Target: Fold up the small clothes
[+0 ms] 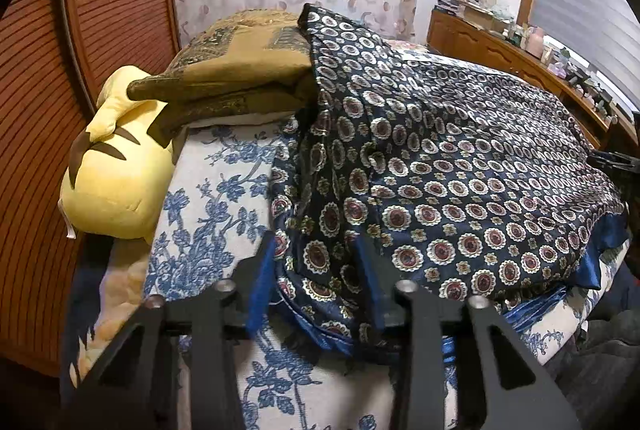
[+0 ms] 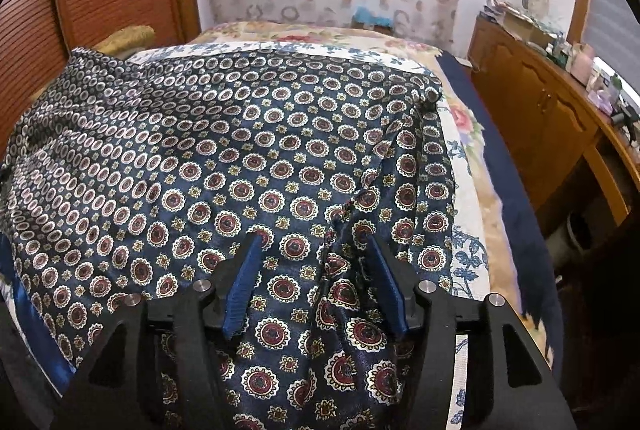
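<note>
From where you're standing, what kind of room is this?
Most likely a bedroom. A bed with a blue floral sheet fills the view, with folded bedding and a yellow plush toy at one end, and a cluttered wooden sideboard along the wall.

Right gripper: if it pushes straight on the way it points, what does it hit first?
Most likely the patterned navy garment itself. The right gripper angles down at it with jaws open, and the fabric already bunches up between the fingers. The floral bedspread would lie beneath, though depth is hard to judge.
</note>
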{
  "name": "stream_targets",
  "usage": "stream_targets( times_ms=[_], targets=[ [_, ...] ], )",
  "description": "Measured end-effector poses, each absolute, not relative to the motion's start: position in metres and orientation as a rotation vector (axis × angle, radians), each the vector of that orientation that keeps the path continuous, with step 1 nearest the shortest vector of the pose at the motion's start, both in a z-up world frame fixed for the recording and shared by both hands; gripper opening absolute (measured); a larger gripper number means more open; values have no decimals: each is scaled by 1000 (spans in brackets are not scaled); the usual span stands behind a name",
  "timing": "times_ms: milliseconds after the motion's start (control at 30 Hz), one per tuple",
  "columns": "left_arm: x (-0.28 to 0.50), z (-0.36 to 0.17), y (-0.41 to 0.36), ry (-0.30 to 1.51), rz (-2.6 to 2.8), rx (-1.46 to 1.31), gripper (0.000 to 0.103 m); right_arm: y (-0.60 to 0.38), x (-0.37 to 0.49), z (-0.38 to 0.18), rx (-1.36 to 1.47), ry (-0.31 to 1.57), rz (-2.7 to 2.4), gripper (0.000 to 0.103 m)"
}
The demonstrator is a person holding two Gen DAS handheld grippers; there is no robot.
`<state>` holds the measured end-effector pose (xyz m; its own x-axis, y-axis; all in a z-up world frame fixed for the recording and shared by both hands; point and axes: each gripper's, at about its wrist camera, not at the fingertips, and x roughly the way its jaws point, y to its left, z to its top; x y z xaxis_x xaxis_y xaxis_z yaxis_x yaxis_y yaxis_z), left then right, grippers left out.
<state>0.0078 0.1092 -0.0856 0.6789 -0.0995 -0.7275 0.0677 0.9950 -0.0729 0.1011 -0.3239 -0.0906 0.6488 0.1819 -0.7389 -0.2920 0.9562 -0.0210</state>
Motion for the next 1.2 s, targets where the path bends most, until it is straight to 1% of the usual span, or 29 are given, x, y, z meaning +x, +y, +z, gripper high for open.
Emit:
stream_targets(
  times_ms=[67, 233, 400, 433, 533, 667, 833, 1067, 1200],
  targets=[
    [8, -85, 108, 816, -100, -47, 30, -323, 101, -91, -141, 822, 269, 58],
    [11, -85, 105, 815, -121, -60, 17, -323, 101, -91, -136, 822, 268, 60],
    [12, -85, 101, 812, -140, -66, 13, -325, 102, -91, -132, 823, 269, 60],
    [12, -85, 100, 811, -142, -67, 9, -325, 102, -91, -131, 823, 269, 60],
    [14, -84, 98, 812, -165, -85, 2, -325, 101, -91, -131, 823, 269, 61],
    [12, -67, 90, 745, -211, -104, 1, -326, 101, -91, -131, 822, 269, 61],
    [14, -30, 80, 642, -263, -121, 1, -326, 101, -91, -130, 822, 270, 61],
    [31, 9, 56, 563, -337, -91, 1, -326, 101, -91, -130, 823, 270, 61],
    [40, 24, 38, 532, -381, -72, 1, -326, 102, -92, -131, 829, 287, 67]
  ],
)
